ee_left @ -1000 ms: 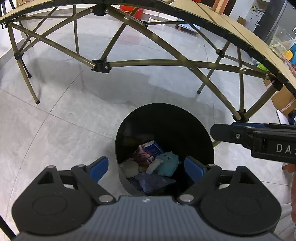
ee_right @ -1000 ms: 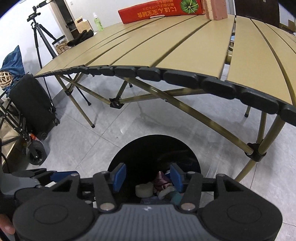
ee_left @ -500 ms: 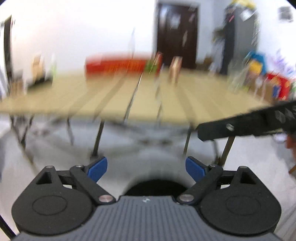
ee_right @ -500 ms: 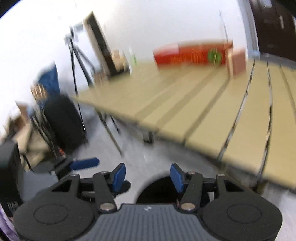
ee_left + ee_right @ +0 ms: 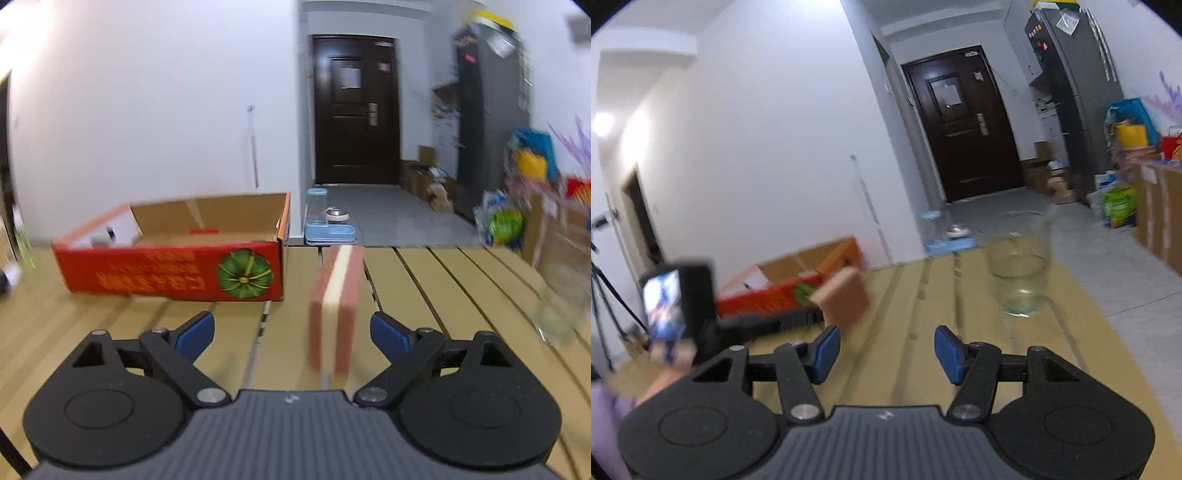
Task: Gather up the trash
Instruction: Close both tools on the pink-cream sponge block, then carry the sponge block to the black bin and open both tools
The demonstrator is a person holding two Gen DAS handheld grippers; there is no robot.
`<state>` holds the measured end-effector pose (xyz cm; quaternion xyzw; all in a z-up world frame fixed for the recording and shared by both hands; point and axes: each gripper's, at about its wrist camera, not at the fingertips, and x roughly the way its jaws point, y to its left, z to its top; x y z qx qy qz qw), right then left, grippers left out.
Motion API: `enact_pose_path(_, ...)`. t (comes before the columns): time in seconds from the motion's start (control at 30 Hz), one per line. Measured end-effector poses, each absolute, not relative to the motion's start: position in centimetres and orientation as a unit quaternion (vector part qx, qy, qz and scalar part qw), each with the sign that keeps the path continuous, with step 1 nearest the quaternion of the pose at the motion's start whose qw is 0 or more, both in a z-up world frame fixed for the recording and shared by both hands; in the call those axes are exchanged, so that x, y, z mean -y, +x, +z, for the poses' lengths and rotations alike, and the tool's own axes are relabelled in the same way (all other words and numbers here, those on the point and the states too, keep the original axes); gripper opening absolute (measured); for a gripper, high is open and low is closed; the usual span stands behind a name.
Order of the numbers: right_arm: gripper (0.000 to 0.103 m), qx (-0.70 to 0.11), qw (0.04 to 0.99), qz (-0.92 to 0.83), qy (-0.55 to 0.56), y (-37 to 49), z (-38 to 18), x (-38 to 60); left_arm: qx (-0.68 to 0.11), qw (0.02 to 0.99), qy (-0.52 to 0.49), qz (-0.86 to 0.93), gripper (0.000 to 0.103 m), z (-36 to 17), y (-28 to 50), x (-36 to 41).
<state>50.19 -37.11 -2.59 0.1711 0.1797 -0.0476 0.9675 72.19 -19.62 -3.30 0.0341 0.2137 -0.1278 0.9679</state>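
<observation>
The red box (image 5: 173, 273) on the table carries a row of yellow characters on its near side, seen upside down and too blurred to read, perhaps Chinese. Beside them is a printed green pumpkin (image 5: 244, 275). A paper notice on the dark door (image 5: 350, 77) and the stickers on the fridge (image 5: 1067, 22) are too small to make out.

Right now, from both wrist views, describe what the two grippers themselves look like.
Both look alike. The left gripper and right gripper each have a ribbed dark grey body with a small white mark, two round black discs, black linkage arms with silver pivot screws, and blue pads on the fingertips. A lilac sleeve edge shows beside the right one.
</observation>
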Motion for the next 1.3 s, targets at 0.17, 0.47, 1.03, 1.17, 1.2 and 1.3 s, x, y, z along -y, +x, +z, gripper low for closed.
enact_pose_path(0.17,0.056,-0.197,0.965,-0.031,0.168,50.8,-3.4,37.4,-0.249,0.959,-0.030,-0.134,0.033,-4.5,75.3,18.9)
enact_pose_path(0.47,0.056,-0.200,0.963,0.030,0.181,51.4,-3.6,36.5,-0.369,0.854,-0.181,-0.319,0.036,-3.0,63.2,6.1)
enact_pose_path(1.03,0.041,-0.302,0.911,0.106,0.260,58.8,-7.0,29.9,-0.355,0.882,-0.195,-0.241,0.059,-6.0,60.8,3.0)
enact_pose_path(1.17,0.036,-0.305,0.917,0.103,0.238,58.2,-7.0,29.0,-0.351,0.880,-0.209,-0.241,0.043,-6.2,60.6,2.8)
enact_pose_path(1.2,0.034,-0.307,0.915,0.102,0.243,58.1,-6.9,29.2,-0.351,0.882,-0.205,-0.239,0.043,-6.1,60.5,2.9)
enact_pose_path(1.3,0.032,-0.308,0.918,0.106,0.227,56.9,-5.9,28.9,-0.353,0.883,-0.196,-0.239,0.041,-5.2,58.9,3.2)
